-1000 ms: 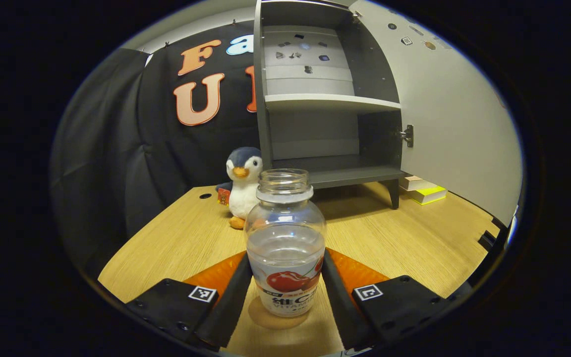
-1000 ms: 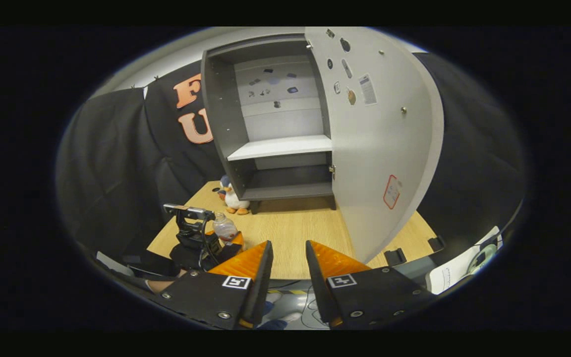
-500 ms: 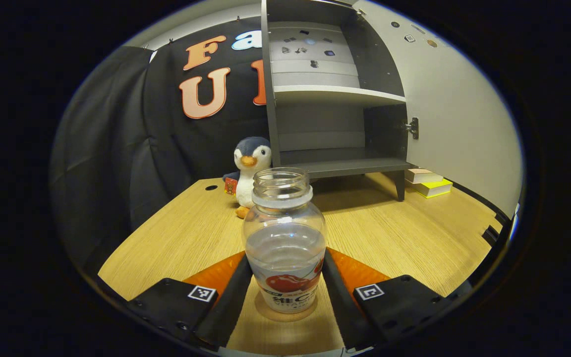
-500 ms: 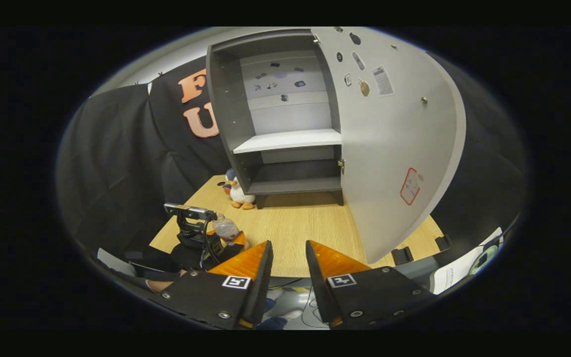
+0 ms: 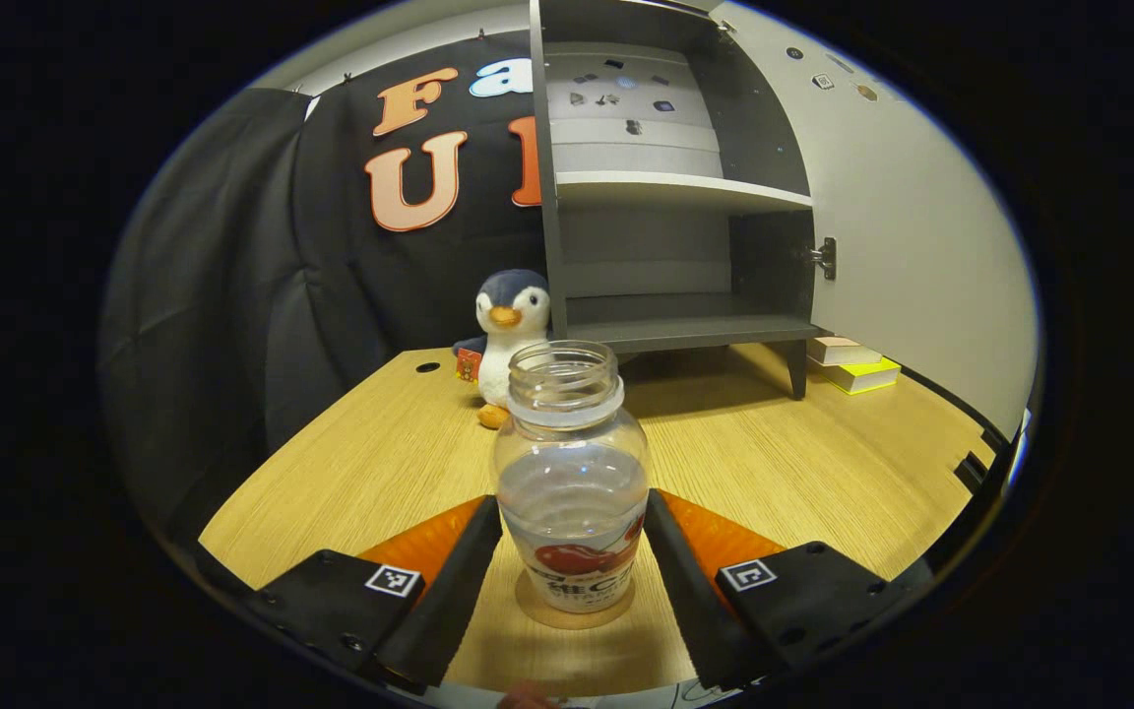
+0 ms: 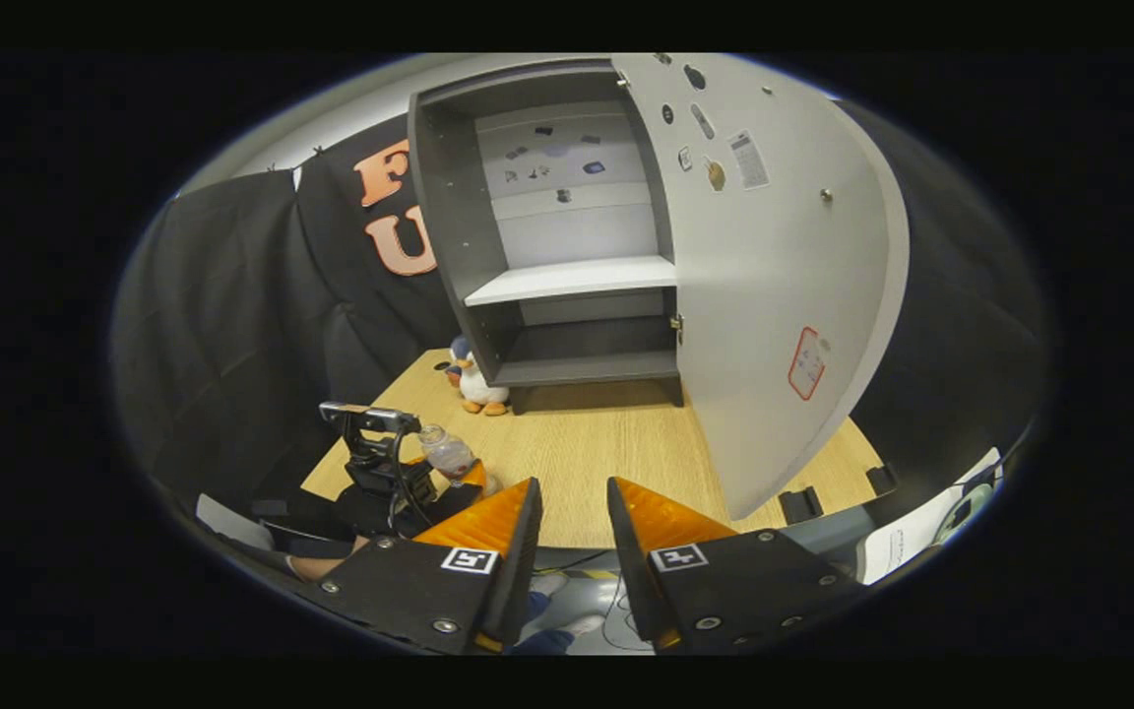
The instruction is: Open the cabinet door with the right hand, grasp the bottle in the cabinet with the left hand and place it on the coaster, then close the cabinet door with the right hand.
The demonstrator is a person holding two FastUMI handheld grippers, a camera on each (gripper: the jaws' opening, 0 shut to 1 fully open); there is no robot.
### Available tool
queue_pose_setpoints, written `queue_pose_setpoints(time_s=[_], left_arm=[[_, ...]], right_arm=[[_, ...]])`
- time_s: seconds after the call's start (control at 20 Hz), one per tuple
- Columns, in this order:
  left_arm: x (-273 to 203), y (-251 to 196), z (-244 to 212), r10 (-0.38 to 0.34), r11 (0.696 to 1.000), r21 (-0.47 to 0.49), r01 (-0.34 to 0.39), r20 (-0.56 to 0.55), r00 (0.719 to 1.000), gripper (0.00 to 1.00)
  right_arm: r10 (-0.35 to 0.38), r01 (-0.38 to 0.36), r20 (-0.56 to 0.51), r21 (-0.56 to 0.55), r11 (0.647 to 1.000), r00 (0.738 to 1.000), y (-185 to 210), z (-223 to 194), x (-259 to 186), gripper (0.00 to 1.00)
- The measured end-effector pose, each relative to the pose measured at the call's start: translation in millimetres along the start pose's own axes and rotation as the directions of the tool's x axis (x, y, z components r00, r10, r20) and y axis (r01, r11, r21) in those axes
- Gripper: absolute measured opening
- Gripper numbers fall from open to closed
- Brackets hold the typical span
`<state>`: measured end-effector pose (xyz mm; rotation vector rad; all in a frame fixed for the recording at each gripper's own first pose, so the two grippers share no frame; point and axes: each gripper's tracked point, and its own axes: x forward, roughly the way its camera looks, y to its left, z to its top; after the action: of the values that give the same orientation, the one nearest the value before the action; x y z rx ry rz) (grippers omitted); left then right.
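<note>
Left gripper (image 5: 572,566): my 2 fingers sit at bottom centre of the left gripper view, 1 on each side of the bottle (image 5: 572,483). They lie against its lower body; whether both actually press on it, I cannot tell.

Bottle: 1, clear plastic, no cap, part full of clear liquid, red fruit on the label. Upright, standing on the coaster (image 5: 575,615), 1 round tan disc whose rim shows under the base. Coaster lies on the wooden table (image 5: 803,463), near its front edge.

Cabinet (image 5: 670,197): 1, dark grey, upper centre of the frame, on short legs at the back of the table. 1 pale shelf splits it into 2 compartments, both bare apart from small stickers on the upper back panel. Cabinet door (image 5: 912,217): 1, light grey, swung wide open at right.

Plush penguin (image 5: 510,330): 1, just left of the cabinet, upright. Books (image 5: 848,362): 2 stacked, right of the cabinet's leg.

Right gripper (image 6: 572,522): bottom centre of the right gripper view, 2 fingers spread a little with a bare gap between, holding nothing, well short of the door (image 6: 774,266). Left gripper (image 6: 385,463) appears at lower left there, bottle (image 6: 449,455) beside it.
</note>
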<state>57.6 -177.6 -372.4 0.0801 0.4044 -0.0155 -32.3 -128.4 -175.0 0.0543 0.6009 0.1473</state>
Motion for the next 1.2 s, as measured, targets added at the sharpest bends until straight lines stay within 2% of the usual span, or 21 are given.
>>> queue_pose_setpoints(time_s=[0.15,0.4,0.65,0.85,0.9,0.95,1.0,1.05,1.1,1.15,1.2], left_arm=[[-9,1,8,0.004,1.000,0.013,-0.004,0.013,1.000,0.95],[-28,-1,42,0.001,1.000,0.023,-0.003,0.065,0.998,0.95],[-61,-9,115,-0.010,1.000,0.000,0.010,0.179,0.984,0.95],[-83,-20,169,-0.051,0.999,0.002,0.052,0.240,0.969,0.95],[-88,-21,180,-0.057,0.998,-0.001,0.060,0.255,0.965,0.95],[-92,-22,191,-0.060,0.998,-0.003,0.064,0.271,0.961,0.93],[-97,-24,199,-0.065,0.998,-0.002,0.068,0.279,0.958,0.95],[-100,-25,206,-0.069,0.997,-0.001,0.073,0.285,0.956,0.92],[-104,-27,211,-0.075,0.997,0.000,0.079,0.290,0.954,0.96],[-106,-29,215,-0.081,0.997,0.003,0.084,0.293,0.953,0.92],[-108,-30,218,-0.083,0.996,0.007,0.084,0.296,0.951,0.94]], right_arm=[[0.014,-0.014,0.010,0.008,1.000,1.000,-1,3,1,0.42],[0.042,-0.043,0.048,0.013,0.999,0.998,3,10,-24,0.44],[0.033,-0.038,0.150,0.032,0.999,0.988,-11,39,-45,0.47],[0.018,-0.028,0.252,0.039,0.999,0.968,-30,76,-69,0.49],[0.012,-0.023,0.281,0.035,0.999,0.960,-35,86,-77,0.58],[0.010,-0.020,0.307,0.030,0.999,0.952,-40,96,-86,0.50],[-0.002,-0.007,0.332,0.025,1.000,0.943,-49,106,-95,0.50],[-0.019,0.013,0.358,0.019,1.000,0.934,-60,119,-103,0.50],[-0.036,0.033,0.381,0.014,0.999,0.924,-71,129,-111,0.50],[-0.054,0.052,0.405,0.015,0.999,0.913,-84,139,-118,0.50],[-0.072,0.070,0.427,0.020,0.997,0.901,-95,145,-126,0.51]])
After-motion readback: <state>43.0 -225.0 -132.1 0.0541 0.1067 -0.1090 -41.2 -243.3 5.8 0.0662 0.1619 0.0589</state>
